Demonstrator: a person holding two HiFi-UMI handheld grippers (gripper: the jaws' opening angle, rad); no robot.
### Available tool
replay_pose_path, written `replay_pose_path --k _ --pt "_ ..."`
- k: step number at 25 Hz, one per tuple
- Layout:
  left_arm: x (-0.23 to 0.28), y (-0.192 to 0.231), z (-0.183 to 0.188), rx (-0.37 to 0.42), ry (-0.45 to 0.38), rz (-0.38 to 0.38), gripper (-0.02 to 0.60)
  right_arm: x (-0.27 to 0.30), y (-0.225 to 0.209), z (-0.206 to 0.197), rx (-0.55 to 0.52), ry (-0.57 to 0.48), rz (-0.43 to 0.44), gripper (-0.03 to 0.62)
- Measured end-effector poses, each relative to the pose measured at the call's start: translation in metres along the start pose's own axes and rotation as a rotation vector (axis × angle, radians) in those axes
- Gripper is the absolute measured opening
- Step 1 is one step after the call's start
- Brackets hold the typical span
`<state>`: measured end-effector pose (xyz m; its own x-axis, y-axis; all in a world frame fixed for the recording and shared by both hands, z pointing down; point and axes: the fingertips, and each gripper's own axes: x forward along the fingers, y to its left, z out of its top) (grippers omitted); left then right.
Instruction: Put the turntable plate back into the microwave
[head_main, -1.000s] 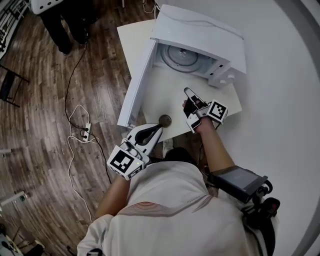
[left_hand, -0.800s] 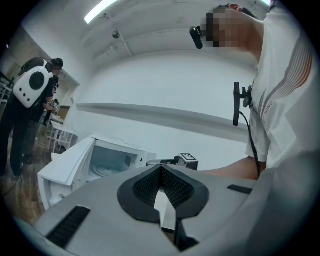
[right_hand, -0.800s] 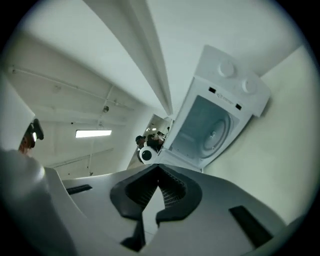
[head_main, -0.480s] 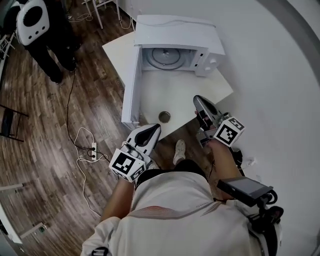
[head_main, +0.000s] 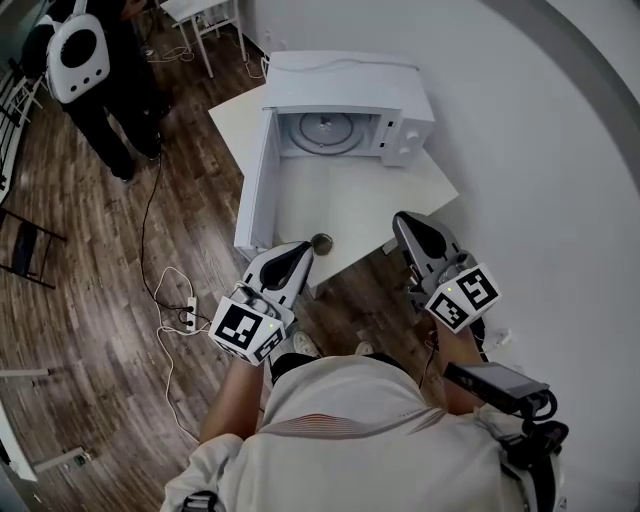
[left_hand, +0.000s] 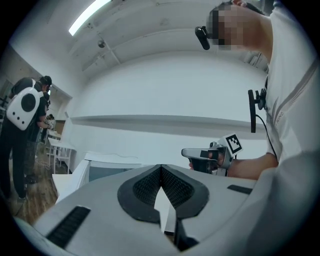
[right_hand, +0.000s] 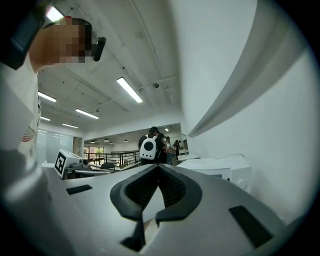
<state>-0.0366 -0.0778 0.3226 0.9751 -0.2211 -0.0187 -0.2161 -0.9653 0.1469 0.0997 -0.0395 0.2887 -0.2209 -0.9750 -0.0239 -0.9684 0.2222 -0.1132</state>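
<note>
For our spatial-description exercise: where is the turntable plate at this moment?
In the head view, the turntable plate lies inside the open microwave at top centre, right of its swung-open door and beyond the bare top of the table.

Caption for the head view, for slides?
Plate in open microwave; left hand-held gripper and right hand-held gripper shut, empty.

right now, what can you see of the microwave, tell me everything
The microwave is a white box, plastic or painted metal by its look, standing upright at the far end of a white table. Its door is swung wide open on its left-side hinge, reaching toward the camera in the head view. Inside, a round turntable plate lies flat. A control panel sits to the right of the opening. Only the table touches it.
</note>
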Motion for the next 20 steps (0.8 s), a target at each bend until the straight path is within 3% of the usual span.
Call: replay_pose_path --k 4,9,14,20 --pt "0.009 -0.027 0.010 0.018 -0.008 0.037 0.009 -0.029 -0.006 0.010 -0.057 0.010 0.019 0.006" --pt "0.025 -0.079 0.011 0.038 -0.006 0.083 0.009 -0.075 -0.025 0.015 -0.054 0.021 0.052 0.006" --pt "0.011 -0.129 0.007 0.029 -0.019 0.111 0.011 -0.120 -0.009 0.023 -0.048 0.030 0.087 0.006" --pt "0.018 -0.141 -0.007 0.042 -0.010 0.126 0.009 -0.132 -0.018 0.011 -0.055 0.037 0.085 0.006"
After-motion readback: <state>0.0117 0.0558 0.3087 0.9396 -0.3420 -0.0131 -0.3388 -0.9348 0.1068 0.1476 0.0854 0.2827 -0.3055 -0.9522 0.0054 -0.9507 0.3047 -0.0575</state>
